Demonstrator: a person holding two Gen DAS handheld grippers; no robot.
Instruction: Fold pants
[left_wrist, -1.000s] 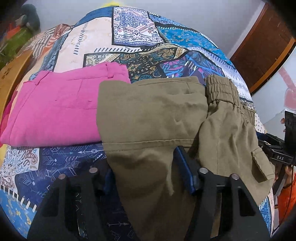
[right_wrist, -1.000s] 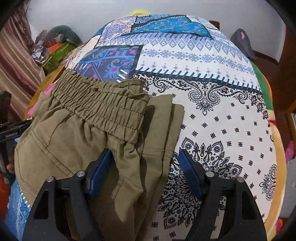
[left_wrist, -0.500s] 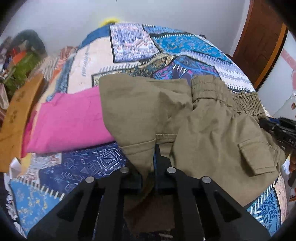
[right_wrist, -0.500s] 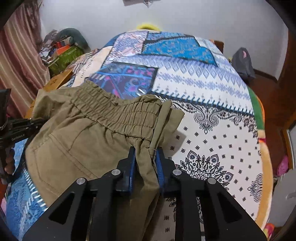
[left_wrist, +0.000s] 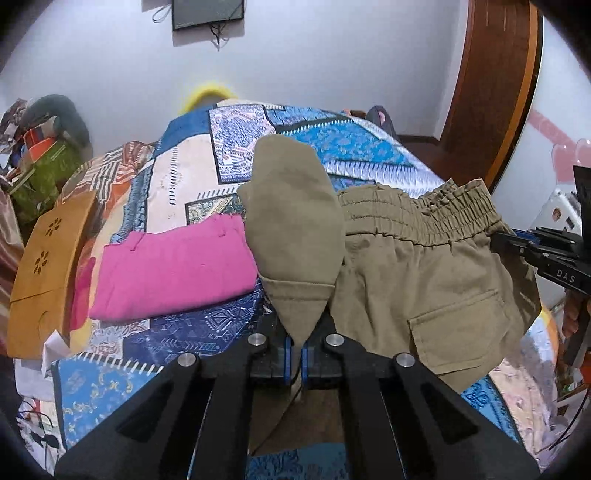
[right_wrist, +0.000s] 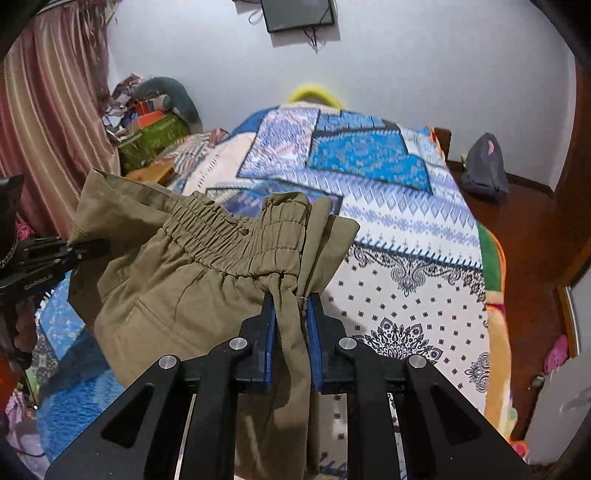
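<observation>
Above bedspread (right_wrist: 406, 236), jaw-pinched khaki pants (left_wrist: 424, 277)

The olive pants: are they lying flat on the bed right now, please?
No, lifted: olive pants hang bunched between the shut left gripper and right gripper.

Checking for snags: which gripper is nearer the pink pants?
Left. The left gripper holds the khaki pants right beside the pink pants; the right gripper grips their far end.

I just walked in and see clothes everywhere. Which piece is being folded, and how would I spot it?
Look at the bed with the patchwork bedspread. Held above its near end, the olive-green pants hang between the left gripper and right gripper. Unlike the folded pink garment lying flat beside them, they have a gathered elastic waistband and a patch pocket.
</observation>
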